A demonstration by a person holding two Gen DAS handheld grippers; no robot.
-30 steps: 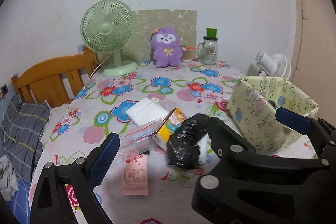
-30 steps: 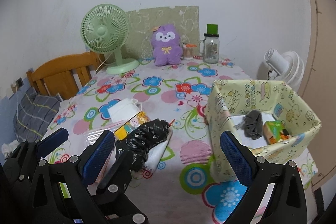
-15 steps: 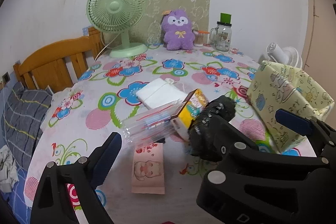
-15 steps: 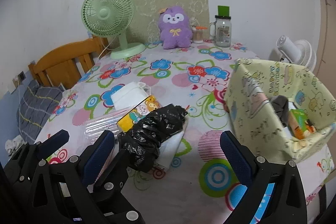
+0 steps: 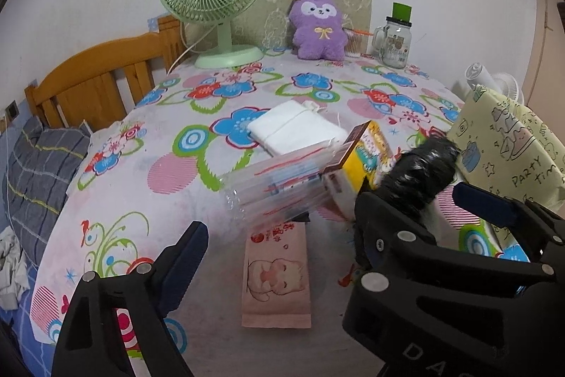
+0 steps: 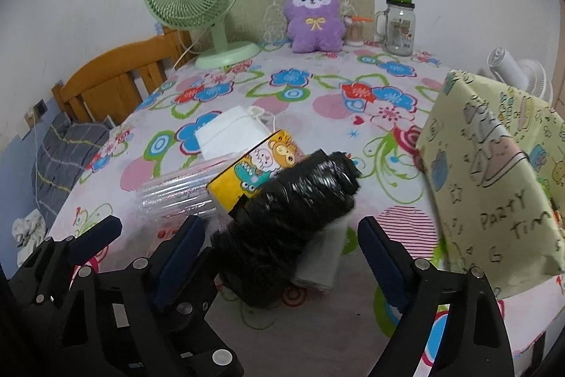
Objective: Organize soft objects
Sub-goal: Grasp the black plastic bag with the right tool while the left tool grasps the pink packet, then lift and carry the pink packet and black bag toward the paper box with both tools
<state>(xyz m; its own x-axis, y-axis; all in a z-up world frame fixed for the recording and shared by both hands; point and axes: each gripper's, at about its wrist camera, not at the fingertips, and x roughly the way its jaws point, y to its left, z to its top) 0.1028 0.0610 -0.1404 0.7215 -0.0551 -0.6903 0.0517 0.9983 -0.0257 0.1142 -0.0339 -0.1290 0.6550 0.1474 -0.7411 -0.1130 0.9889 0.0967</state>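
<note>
The right gripper (image 6: 282, 243), jaws wide but closing, straddles the black plastic-bag roll (image 6: 300, 197), apparently not yet touching it.

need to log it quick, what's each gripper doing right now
left gripper: jaws closing, nothing gripped
right gripper: jaws closing around crinkled black plastic bag roll, not gripped yet
</note>
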